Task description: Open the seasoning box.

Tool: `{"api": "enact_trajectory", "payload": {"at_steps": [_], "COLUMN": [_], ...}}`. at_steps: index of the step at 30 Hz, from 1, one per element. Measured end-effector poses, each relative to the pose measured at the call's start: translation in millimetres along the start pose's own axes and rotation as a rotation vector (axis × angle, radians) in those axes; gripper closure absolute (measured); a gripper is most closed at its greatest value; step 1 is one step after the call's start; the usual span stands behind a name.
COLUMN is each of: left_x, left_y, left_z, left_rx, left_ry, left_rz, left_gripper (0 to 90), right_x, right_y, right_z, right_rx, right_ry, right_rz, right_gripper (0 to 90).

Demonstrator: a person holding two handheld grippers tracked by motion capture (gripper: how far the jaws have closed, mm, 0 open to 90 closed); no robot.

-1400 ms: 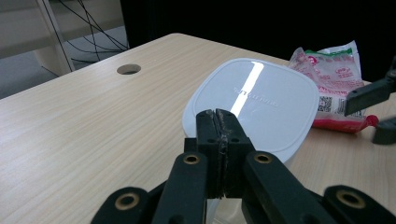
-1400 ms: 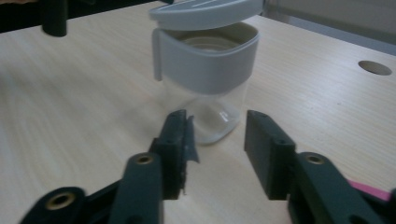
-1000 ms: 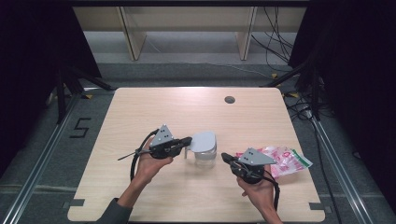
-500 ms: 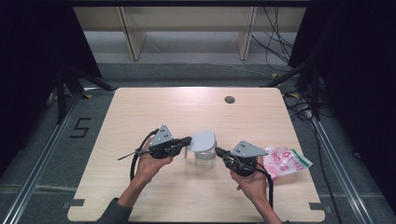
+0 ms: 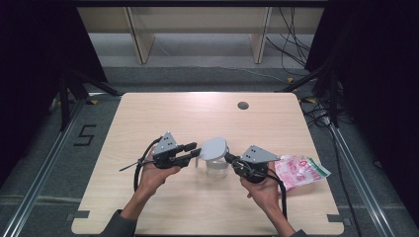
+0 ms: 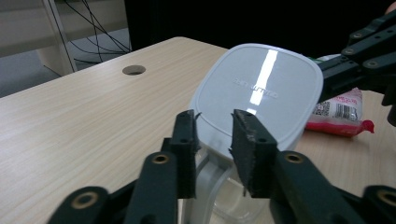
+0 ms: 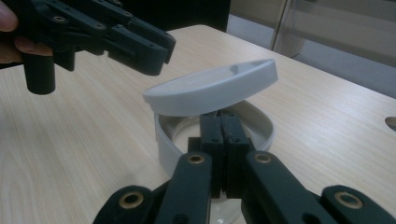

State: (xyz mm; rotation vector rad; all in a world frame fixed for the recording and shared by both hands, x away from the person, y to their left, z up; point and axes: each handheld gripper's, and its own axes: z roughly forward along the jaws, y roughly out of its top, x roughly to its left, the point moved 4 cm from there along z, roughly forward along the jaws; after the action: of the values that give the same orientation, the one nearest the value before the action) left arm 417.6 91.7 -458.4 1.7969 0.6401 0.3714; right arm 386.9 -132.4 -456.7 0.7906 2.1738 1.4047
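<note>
A clear plastic container [image 5: 217, 169] stands mid-table, and its pale grey lid [image 5: 213, 147] sits tilted, raised on one side. My left gripper [image 5: 193, 150] is at the container's left; its jaws have just been opening and now stand apart, with the lid's near edge [image 6: 215, 133] at their tips and no pad pressing on it. My right gripper [image 5: 228, 157] comes in from the right, shut. In the right gripper view its tips [image 7: 219, 116] reach under the raised lid [image 7: 215, 88] at the container's rim [image 7: 163, 140]. A red and white snack packet [image 5: 299, 170] lies to the right.
A round cable hole [image 5: 242, 105] sits near the table's far edge. Beyond that edge are wooden shelf legs and cables on the floor. Bare wood surrounds the container on the far and near sides.
My right gripper has moved left from over the packet to the container, tips under the lid. The lid now sits tilted up. The left gripper's jaws have parted.
</note>
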Motion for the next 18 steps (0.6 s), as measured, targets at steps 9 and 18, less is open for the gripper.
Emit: {"api": "enact_trajectory", "payload": {"at_steps": [9,18], "left_x": [-3.6,-5.8], "left_y": [-13.5,-24.5], "left_z": [-22.7,-25.7], "left_rx": [0.038,0.073], "left_ry": [0.011,0.034], "left_rz": [0.01,0.028], "left_gripper": [48.9,40.1], "right_x": [6.3,14.9], "right_y": [7.9,17.0], "right_z": [5.5,11.8], "right_rx": [-0.007,-0.022], "right_ry": [0.017,0.031], "right_rz": [-0.005,-0.03], "right_gripper": [90.0,90.0]}}
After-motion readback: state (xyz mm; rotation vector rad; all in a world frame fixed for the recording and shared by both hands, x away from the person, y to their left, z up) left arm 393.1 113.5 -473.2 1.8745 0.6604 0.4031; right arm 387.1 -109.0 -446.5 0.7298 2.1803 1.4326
